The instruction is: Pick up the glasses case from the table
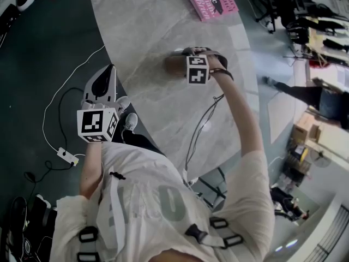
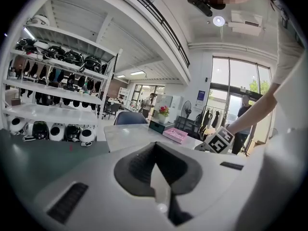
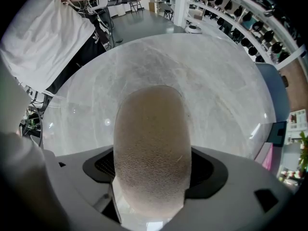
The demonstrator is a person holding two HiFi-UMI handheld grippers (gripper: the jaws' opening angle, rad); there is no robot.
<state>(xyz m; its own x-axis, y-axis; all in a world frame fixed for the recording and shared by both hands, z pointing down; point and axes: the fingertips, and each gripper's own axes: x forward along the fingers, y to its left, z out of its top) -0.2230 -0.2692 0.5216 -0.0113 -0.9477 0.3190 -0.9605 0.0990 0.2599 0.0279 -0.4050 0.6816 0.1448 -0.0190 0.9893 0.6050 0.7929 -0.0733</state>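
The brown pebbled glasses case (image 3: 150, 148) lies lengthwise between the jaws of my right gripper (image 3: 150, 184), which is shut on its near end. In the head view the glasses case (image 1: 175, 65) sticks out to the left of the right gripper (image 1: 184, 64) over the middle of the grey marble table (image 1: 142, 31). I cannot tell whether it touches the tabletop. My left gripper (image 1: 103, 86) hangs off the table's left edge above the floor. In its own view the left gripper (image 2: 159, 177) is shut with nothing in it.
A pink book (image 1: 212, 1) lies at the table's far end, with a dark box (image 2: 161, 125) beyond it. A white power strip (image 1: 67, 156) and cables are on the floor at left. Shelves of helmets (image 2: 48, 61) stand further off.
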